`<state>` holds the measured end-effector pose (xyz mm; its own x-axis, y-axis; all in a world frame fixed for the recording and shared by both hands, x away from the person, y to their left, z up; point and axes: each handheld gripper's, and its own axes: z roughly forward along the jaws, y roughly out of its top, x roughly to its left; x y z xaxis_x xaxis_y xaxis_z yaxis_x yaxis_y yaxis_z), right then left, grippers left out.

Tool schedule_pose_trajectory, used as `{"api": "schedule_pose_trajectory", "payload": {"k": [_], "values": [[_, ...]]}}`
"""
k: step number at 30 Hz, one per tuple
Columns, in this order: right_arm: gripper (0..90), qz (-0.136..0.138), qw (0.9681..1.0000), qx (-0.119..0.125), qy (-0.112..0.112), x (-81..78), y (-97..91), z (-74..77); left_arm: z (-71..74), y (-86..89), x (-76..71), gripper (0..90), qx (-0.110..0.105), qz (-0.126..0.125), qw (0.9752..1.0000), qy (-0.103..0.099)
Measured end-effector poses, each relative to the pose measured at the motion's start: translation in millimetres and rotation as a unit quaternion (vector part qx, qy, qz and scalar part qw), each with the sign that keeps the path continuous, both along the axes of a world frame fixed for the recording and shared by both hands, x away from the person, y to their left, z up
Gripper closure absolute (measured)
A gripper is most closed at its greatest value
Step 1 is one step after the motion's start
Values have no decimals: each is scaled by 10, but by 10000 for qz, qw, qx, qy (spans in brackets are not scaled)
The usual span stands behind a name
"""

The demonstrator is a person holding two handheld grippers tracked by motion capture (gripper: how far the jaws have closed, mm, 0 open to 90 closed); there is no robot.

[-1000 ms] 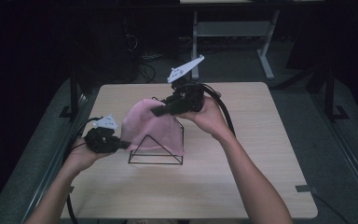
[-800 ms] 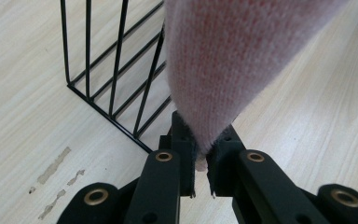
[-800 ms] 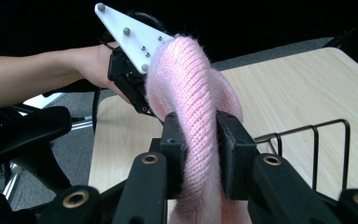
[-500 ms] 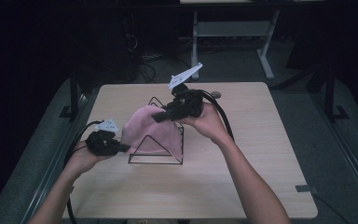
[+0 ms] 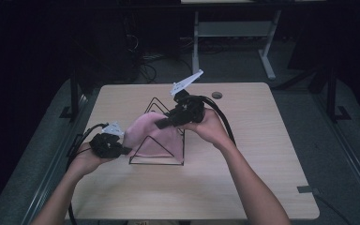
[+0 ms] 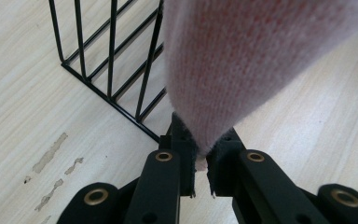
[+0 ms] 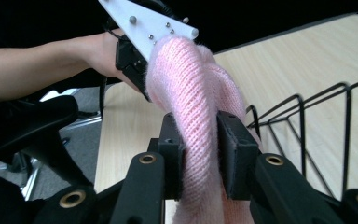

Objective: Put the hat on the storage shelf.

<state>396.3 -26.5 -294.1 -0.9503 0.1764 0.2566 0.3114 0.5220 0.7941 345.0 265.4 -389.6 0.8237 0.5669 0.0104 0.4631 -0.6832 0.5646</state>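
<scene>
A pink knitted cloth (image 5: 152,132) hangs stretched over a black wire rack (image 5: 161,150) on the wooden table (image 5: 243,178). My left gripper (image 5: 124,150) is shut on the cloth's lower left edge (image 6: 214,84), with the pads pinching the thin hem at table height. My right gripper (image 5: 161,124) is shut on a thick bunched fold of the cloth (image 7: 196,121) above the rack's top. In the right gripper view the left gripper's white plate (image 7: 144,21) sits just behind the cloth.
The rack's wire bars (image 6: 112,60) stand close to the left gripper, and its loops (image 7: 303,126) lie right of the right gripper. A round hole (image 5: 216,95) marks the table's far side. A metal stand (image 5: 234,33) stands beyond the table.
The right gripper has come down and a little nearer with its bunch of cloth, lowering the cloth onto the rack. The left gripper has stayed in place.
</scene>
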Motion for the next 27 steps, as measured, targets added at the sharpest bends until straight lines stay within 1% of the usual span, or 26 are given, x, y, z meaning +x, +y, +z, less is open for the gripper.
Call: {"api": "schedule_pose_trajectory", "payload": {"k": [3,6,7,8,13,14,18,19,20,23,24,27], "values": [[721,1,10000,-14,-21,-1,-4,-26,-14,-10,2,831,53,-28,10000,-12],[721,-2,10000,-5,54,-4,-11,-71,-54,-3,2,831,32,-17,10000,21],[721,-2,10000,-5,54,-4,-11,-71,-54,-3,2,831,32,-17,10000,21],[720,3,10000,-30,64,-6,-4,-95,-85,5,2,831,-8,10,10000,51],[711,45,9999,-49,101,-7,26,-145,-148,18,7,832,-3,20,9999,117],[695,73,9999,-73,120,-3,40,-164,-167,13,8,832,99,21,9999,137],[656,89,9997,-157,162,-13,62,-174,-180,10,14,832,133,24,9998,137],[656,89,9997,-157,162,-13,62,-174,-180,10,14,832,133,24,9998,137],[639,107,9998,-155,103,-18,62,-171,-183,11,16,832,149,23,9998,135],[641,102,9997,-186,125,-36,60,-163,-188,9,19,832,161,21,9998,143],[641,122,9997,-186,56,-41,58,-167,-205,16,22,832,126,24,9998,149],[643,102,9998,-177,34,-55,42,-169,-224,24,17,832,99,44,9998,182]]}}
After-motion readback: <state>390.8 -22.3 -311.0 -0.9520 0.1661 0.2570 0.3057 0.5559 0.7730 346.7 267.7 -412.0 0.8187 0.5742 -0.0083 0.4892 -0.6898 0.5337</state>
